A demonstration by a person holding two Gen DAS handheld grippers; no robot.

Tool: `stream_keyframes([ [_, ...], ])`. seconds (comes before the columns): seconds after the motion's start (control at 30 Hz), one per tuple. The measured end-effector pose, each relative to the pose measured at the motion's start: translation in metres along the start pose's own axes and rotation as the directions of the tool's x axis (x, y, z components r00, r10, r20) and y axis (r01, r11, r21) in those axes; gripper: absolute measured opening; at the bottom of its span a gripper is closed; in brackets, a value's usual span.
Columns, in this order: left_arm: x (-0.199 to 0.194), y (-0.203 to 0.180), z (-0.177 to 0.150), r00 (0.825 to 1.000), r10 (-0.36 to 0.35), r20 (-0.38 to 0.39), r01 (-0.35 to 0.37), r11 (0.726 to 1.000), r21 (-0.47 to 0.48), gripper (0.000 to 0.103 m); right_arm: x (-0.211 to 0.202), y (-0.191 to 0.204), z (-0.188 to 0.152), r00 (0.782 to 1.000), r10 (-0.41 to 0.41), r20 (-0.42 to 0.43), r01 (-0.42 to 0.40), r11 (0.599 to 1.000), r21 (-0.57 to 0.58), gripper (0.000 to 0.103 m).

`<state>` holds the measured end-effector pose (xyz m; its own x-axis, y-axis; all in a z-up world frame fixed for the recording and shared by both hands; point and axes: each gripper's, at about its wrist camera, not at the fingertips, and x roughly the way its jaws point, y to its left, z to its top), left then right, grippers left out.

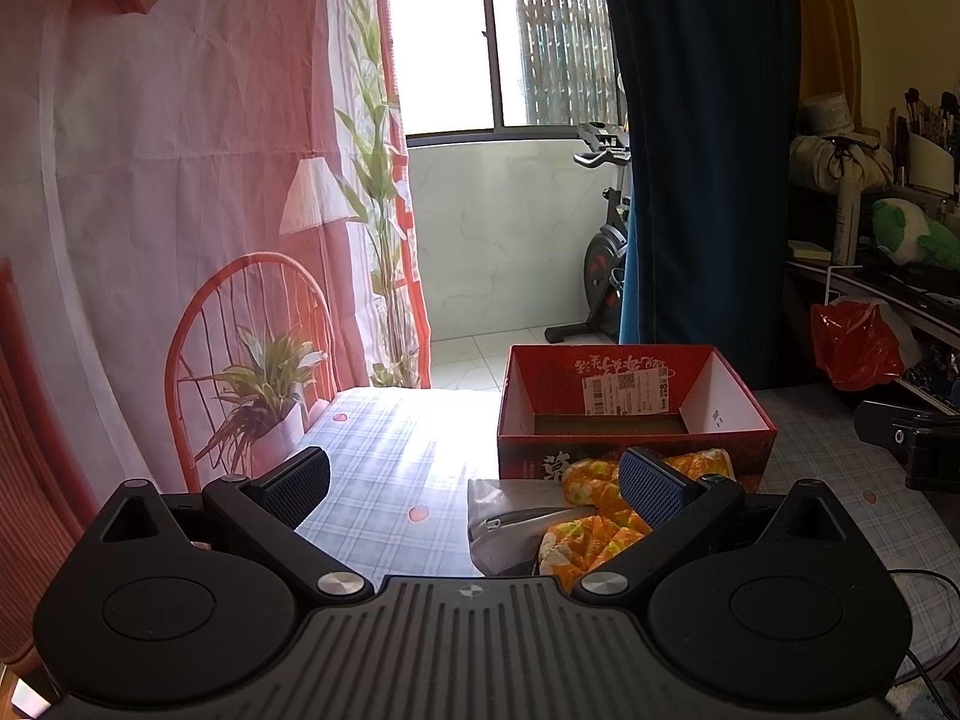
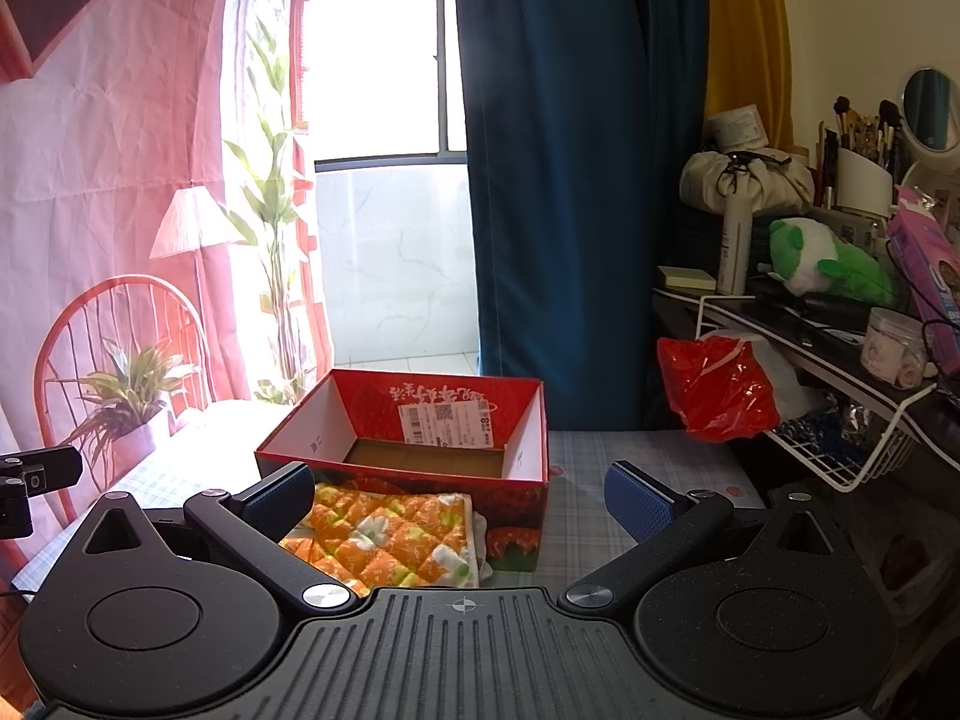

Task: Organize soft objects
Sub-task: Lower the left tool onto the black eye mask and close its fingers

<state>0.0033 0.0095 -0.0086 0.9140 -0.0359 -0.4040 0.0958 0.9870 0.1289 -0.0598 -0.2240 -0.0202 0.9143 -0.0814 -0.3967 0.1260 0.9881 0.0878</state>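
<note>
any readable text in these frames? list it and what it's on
Shipping label inside the red box: barcode and QR code; only a large "3" reads, upside down.
White script on the box's inner back wall: Chinese, upside down, illegible.
Box front: one large Chinese character, partly hidden, not legible.
Pink package on the shelf: print too blurred.

Black ribbed grippers, blue-padded jaws, silver pivot screws.

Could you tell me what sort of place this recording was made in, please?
Most likely a lived-in room at home, perhaps a bedroom: a shelf crowded with makeup brushes, a round vanity mirror and a green plush toy, plus an exercise bike by the window.
</note>
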Motion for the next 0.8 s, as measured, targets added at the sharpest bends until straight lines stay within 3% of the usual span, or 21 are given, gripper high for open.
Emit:
stream_keyframes([
  [0.1, 0.001, -0.001, -0.001, 1.000, 0.004, 0.000, -0.004, 1.000, 0.007, 0.103, 0.000, -0.001, -0.001, 1.000, 0.002, 0.007, -0.002, 1.000, 0.009, 0.103],
  [0.23, 0.007, -0.004, -0.002, 0.998, 0.068, 0.017, -0.069, 0.996, 0.059, 0.103, -0.001, -0.008, -0.005, 0.998, 0.055, 0.042, -0.057, 0.997, 0.044, 0.103],
  [0.43, 0.025, 0.007, -0.006, 0.999, 0.038, 0.018, -0.037, 0.999, -0.024, 0.103, 0.015, -0.025, -0.005, 0.991, 0.114, 0.076, -0.119, 0.990, 0.074, 0.103],
  [0.57, 0.046, 0.006, -0.013, 0.999, 0.032, 0.005, -0.032, 0.999, -0.011, 0.103, 0.023, -0.042, -0.014, 0.971, 0.133, 0.200, -0.157, 0.982, 0.108, 0.103],
  [0.63, 0.057, 0.005, -0.019, 1.000, 0.017, -0.012, -0.017, 1.000, 0.001, 0.103, 0.028, -0.046, -0.020, 0.967, 0.104, 0.232, -0.133, 0.985, 0.113, 0.103],
  [0.8, 0.082, -0.001, -0.038, 0.997, -0.030, -0.076, 0.031, 0.999, 0.014, 0.103, 0.059, -0.045, -0.040, 0.984, 0.125, 0.131, -0.139, 0.985, 0.100, 0.103],
])
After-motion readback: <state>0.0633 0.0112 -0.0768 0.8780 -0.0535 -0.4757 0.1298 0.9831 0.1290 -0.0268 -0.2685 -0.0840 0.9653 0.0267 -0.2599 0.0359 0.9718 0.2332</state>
